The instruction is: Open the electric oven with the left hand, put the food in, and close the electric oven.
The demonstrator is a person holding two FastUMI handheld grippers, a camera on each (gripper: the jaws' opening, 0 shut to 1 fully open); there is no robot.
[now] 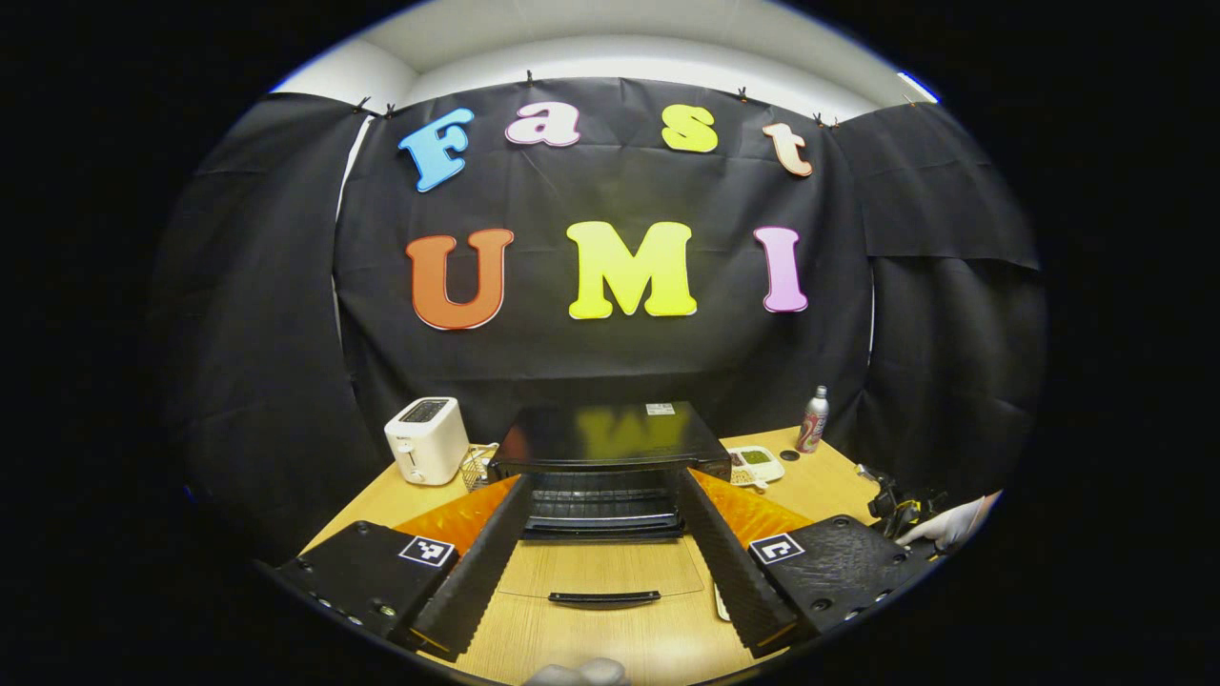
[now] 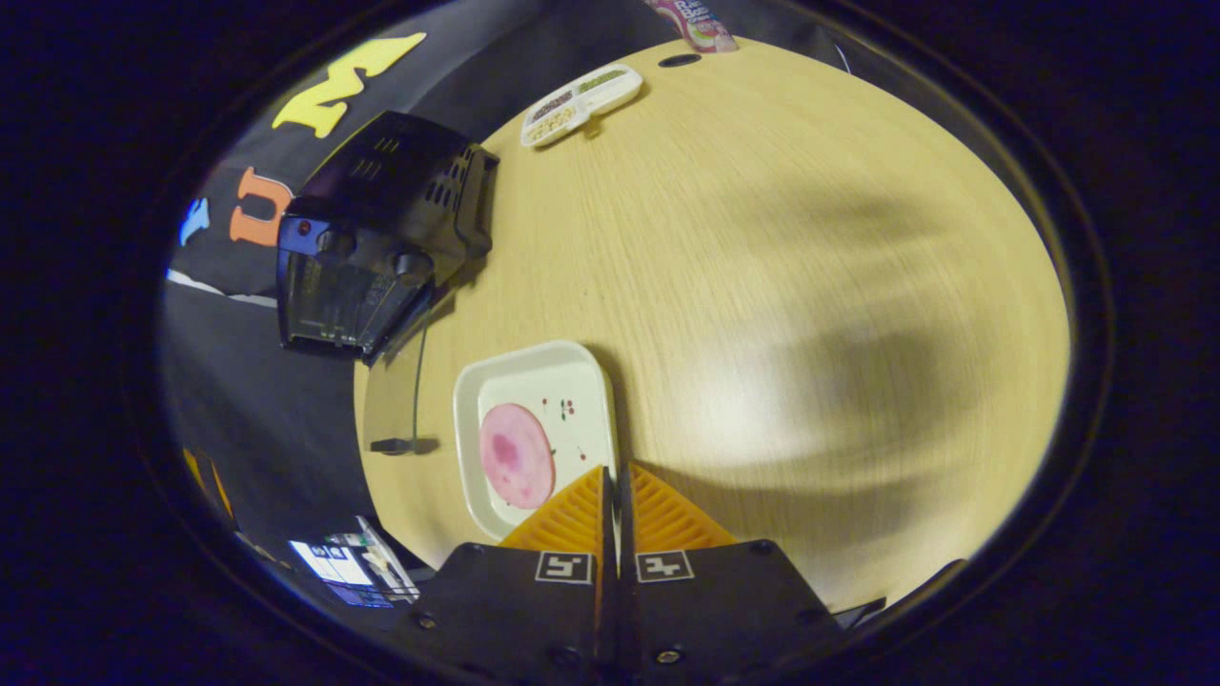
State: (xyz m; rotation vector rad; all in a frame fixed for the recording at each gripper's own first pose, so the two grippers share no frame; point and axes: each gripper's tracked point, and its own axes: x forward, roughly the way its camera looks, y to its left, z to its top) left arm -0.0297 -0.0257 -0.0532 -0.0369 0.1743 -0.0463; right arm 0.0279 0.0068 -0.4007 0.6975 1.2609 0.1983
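The black electric oven (image 1: 610,436) stands at the back of the table, its door (image 1: 600,570) folded down flat with the handle (image 1: 603,598) nearest me. My left gripper (image 1: 602,481) is open wide in front of the cavity, holding nothing. In the right gripper view the oven (image 2: 381,210) lies to the upper left. A white plate (image 2: 572,381) with a round pink slice of food (image 2: 516,454) sits by the table's edge. My right gripper (image 2: 615,472) is shut on the plate's right rim. It also shows at the far right (image 1: 891,505), held by a gloved hand (image 1: 953,522).
A white toaster (image 1: 426,440) and a wire basket (image 1: 477,465) stand left of the oven. A divided snack tray (image 1: 755,464) and a can (image 1: 812,420) are to its right. The wooden table (image 2: 810,286) is bare right of the plate.
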